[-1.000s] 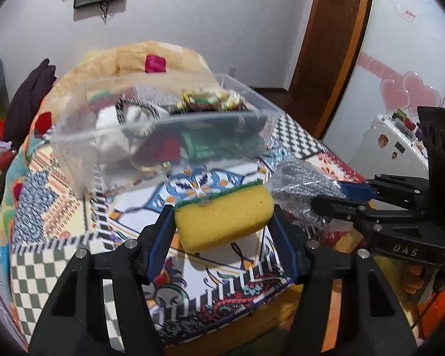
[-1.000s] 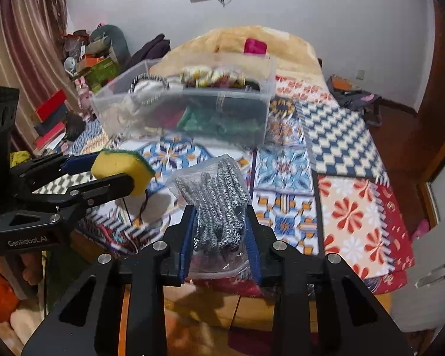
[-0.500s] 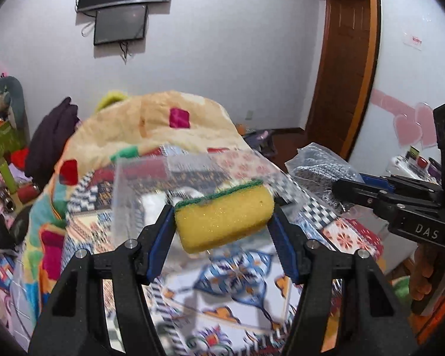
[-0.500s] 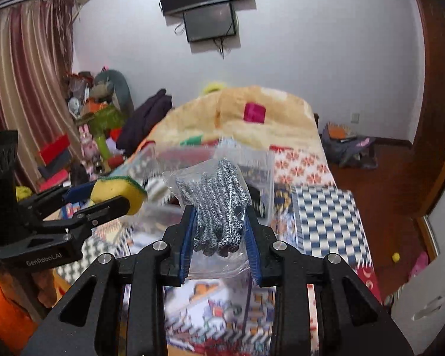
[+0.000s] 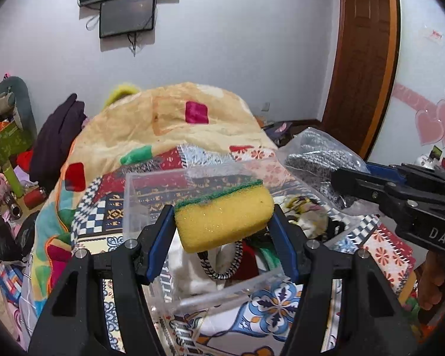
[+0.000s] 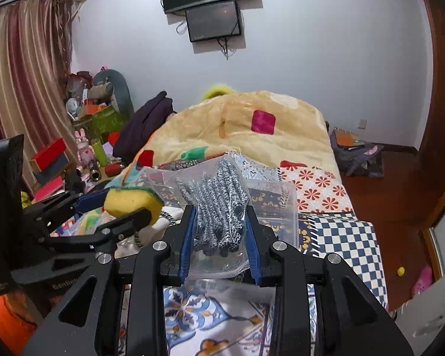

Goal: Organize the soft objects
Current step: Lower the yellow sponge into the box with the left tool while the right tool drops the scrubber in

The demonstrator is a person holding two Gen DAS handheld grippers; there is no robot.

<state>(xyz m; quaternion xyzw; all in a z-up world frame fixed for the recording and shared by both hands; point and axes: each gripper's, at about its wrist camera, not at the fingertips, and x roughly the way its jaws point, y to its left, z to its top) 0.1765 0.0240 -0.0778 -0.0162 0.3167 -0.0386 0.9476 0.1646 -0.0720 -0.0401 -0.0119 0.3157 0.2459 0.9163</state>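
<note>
A: Left view: the left gripper (image 5: 222, 227) has carried the sponge (image 5: 224, 218) up from the bed; fingers clamp it right above the clear bin (image 5: 222, 289).

B: Right view: the right gripper (image 6: 219, 237) pinches the bagged gloves (image 6: 218, 207), now just over the bin too (drop looks imminent, I'd guess).

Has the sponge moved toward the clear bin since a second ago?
Yes. The sponge, in the left gripper, went from short of the clear bin to above it.
</note>
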